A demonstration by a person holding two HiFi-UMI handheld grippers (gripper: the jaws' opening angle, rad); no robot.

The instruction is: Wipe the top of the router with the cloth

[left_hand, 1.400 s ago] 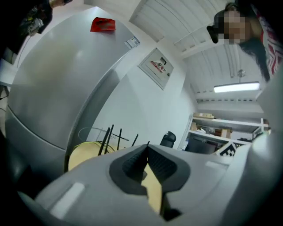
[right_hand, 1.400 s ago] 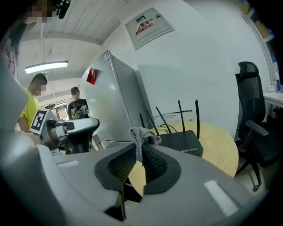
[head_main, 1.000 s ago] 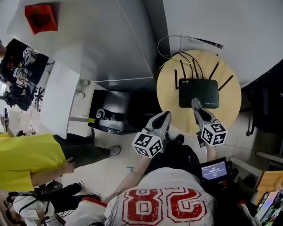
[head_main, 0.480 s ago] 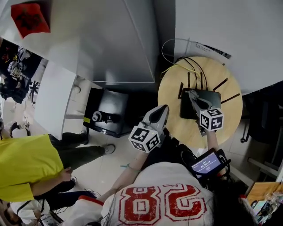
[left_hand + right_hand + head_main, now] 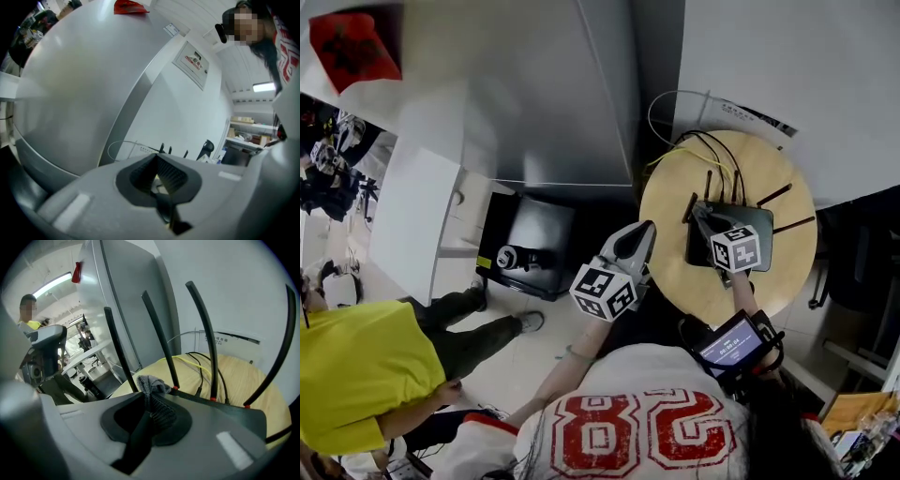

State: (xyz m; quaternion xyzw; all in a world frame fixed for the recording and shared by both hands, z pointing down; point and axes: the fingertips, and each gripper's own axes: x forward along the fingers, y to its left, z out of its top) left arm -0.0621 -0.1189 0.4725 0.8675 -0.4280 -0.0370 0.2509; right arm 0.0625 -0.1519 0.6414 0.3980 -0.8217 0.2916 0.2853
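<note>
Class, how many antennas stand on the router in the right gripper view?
4 antennas, in a row along the far edge of the router: leftmost, second, third, rightmost. Others may be out of frame.

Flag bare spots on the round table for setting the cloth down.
Bare wood: the left crescent between router and table rim, and the near strip left of the forearm. Crowded: the back, where cables and antennas spread; the router fills the middle.
</note>
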